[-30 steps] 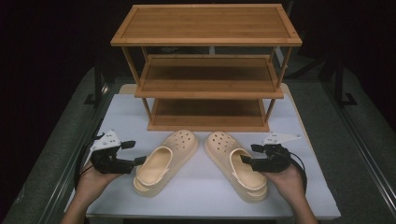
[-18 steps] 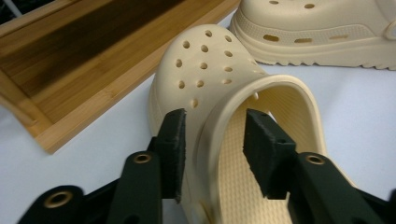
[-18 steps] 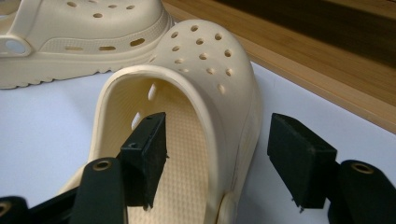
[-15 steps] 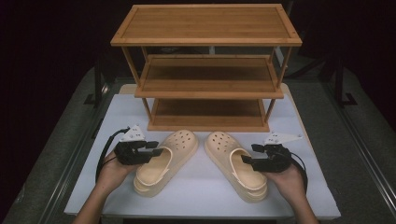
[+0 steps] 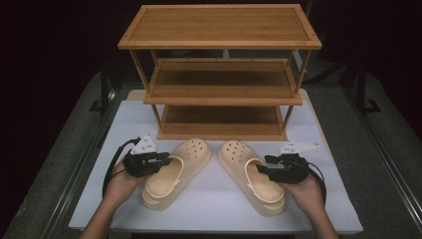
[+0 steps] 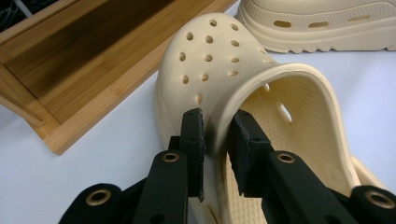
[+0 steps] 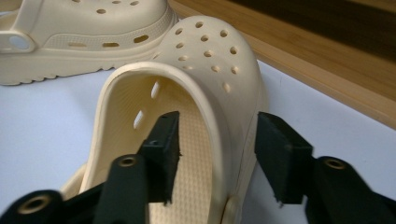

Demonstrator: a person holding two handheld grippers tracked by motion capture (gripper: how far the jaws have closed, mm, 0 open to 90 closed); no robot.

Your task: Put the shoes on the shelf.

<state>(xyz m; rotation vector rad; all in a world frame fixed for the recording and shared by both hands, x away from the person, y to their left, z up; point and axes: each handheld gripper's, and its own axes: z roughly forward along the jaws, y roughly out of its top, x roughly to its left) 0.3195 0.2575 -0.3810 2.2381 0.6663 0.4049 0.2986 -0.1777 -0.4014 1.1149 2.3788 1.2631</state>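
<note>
Left tongs (image 6: 215, 135) pinch the left clog's (image 5: 175, 172) side wall for a lift; right tongs (image 7: 217, 156), just closing, straddle the right clog's (image 5: 253, 174) wall, not yet gripping.

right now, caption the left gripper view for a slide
Left gripper jaws pinch the side wall of a cream clog beside the wooden rack.

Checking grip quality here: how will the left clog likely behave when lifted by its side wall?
The left clog looks like thick foam, so probably light. The left gripper pinches its rim between both pads; the wall may flex slightly. Held at one side, it would likely tilt, heel or toe sagging. The matte surface seems unlikely to slip.
</note>
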